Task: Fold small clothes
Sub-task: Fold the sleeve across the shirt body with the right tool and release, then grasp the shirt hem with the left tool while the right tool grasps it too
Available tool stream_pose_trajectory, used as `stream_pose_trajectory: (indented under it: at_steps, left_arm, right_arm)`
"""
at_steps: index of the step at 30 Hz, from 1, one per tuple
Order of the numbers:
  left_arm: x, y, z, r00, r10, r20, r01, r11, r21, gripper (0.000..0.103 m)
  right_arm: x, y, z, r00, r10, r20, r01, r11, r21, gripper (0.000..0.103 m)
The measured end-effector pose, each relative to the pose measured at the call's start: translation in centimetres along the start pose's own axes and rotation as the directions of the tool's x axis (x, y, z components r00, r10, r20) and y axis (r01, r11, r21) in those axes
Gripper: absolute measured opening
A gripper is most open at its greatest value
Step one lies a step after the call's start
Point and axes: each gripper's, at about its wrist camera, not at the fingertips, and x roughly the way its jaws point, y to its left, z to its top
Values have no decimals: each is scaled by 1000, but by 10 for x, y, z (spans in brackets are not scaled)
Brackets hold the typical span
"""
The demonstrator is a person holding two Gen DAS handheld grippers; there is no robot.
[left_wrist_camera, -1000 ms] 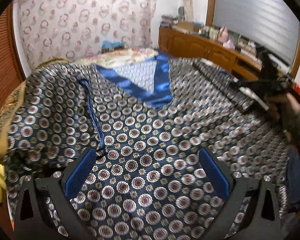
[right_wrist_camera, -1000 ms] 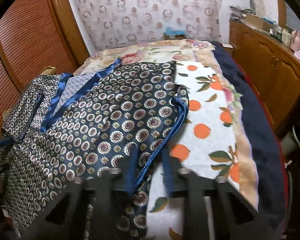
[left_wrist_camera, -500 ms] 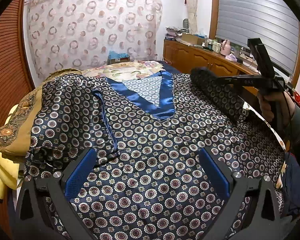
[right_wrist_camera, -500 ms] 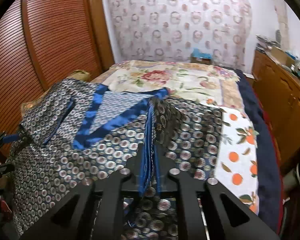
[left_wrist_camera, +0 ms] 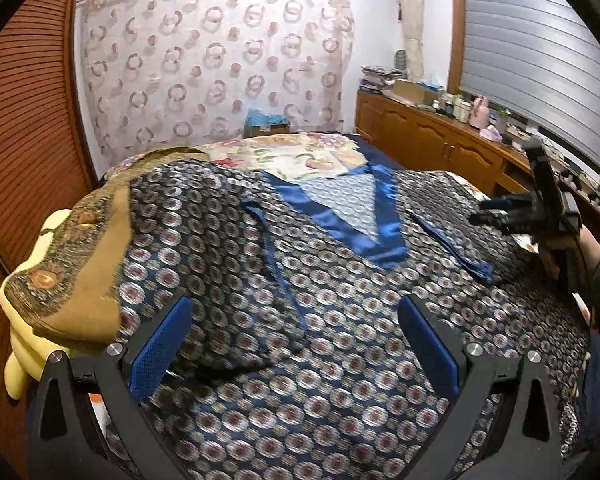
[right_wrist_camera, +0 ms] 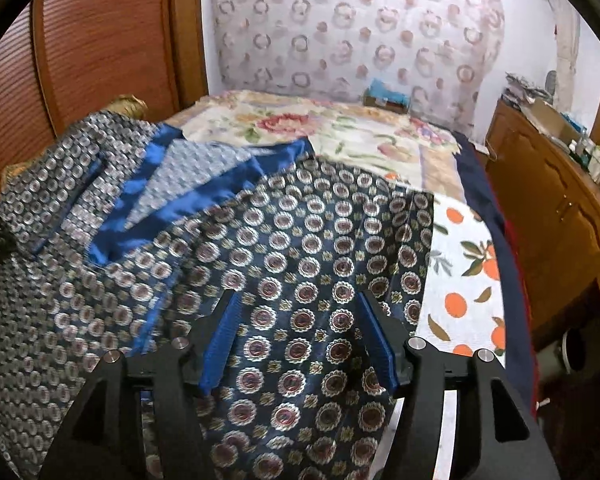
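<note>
Right tongs (right_wrist_camera: 296, 340) opening (nothing pinched) above patterned garment (right_wrist_camera: 300, 248).

Garment (left_wrist_camera: 340, 312): woven cloth, dark navy, slight sheen, medallion print; its collar band (left_wrist_camera: 388, 216) is bright blue satin, glossy, catching light. Paler lining (left_wrist_camera: 348, 200) inside the collar band looks matt. Bedspread (right_wrist_camera: 464, 264) right of the garment: matt printed cotton, oranges and leaves; floral sheet (right_wrist_camera: 352, 136) beyond the garment, also matt. Brown cloth (left_wrist_camera: 88, 272) left of the garment: dull, soft, with patterned border. Left tool (left_wrist_camera: 296, 344): matt black plastic frame, bright metal screw heads, blue pads (left_wrist_camera: 160, 344) with fine dotted texture. Right tool (right_wrist_camera: 296, 344): same black plastic, ribbed blue pads. Wardrobe doors (right_wrist_camera: 100, 40) behind the garment: slatted varnished wood. Cabinets (left_wrist_camera: 432, 148) right of the bed: glossy wood.
</note>
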Motion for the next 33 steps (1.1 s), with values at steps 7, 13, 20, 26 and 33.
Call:
stream_pose_trajectory:
  at_steps: [7,13,20,26,33]
  left_arm:
    - [14,28,19,1000,27,-1,-27,999,-24,103]
    - [31,56,33,999,35,-18,-36,997,-71,103]
    - [48,79,50,995,80,-60,-84,995,-54,103]
    - [60,105,69,995,25,-92,-36,993,-115,103]
    - [80,136,92,992,15,-124,-37,983,-179,102]
  right_arm:
    - [29,-5,2,999,-5,-40,6,1000,22,66]
    - [29,-2,5,999,-20,-44,21,1000,23,72]
    - [31,-4,2,999,-13,-45,14,1000,24,77]
    - [30,-6,2,999,-6,-46,8,1000,25,79]
    - [30,-6,1,999,1,-48,0,1000,22,82]
